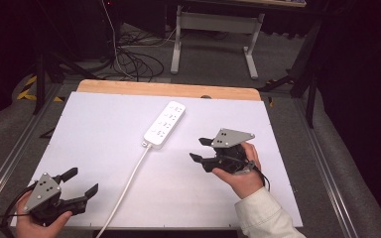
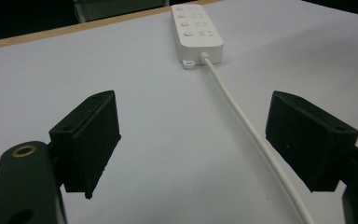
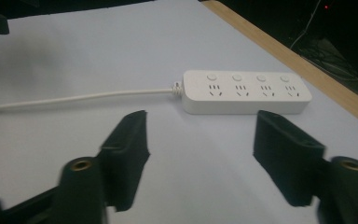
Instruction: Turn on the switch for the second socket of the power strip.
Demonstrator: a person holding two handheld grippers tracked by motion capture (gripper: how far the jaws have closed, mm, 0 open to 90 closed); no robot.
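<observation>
We see both claws spread and empty — left claw (image 1: 82, 182) near-left, right claw (image 1: 201, 149) just right of the white plastic four-socket power strip (image 1: 164, 124) on the white tabletop (image 1: 94, 129).

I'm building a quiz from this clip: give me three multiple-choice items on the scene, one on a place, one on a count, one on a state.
1. Where does the power strip lie?
A. on the white table top
B. on the floor
C. in the right gripper

2. How many round buttons does it have?
A. two
B. four
C. six

3. How are the right gripper's jaws?
A. clamped on the cord
B. apart with nothing between
C. gripping the strip

Key: 1 A, it rests flat on the table top. 2 B, four show in a row in the right gripper view. 3 B, bare table shows between the jaws; the cord lies apart.
</observation>
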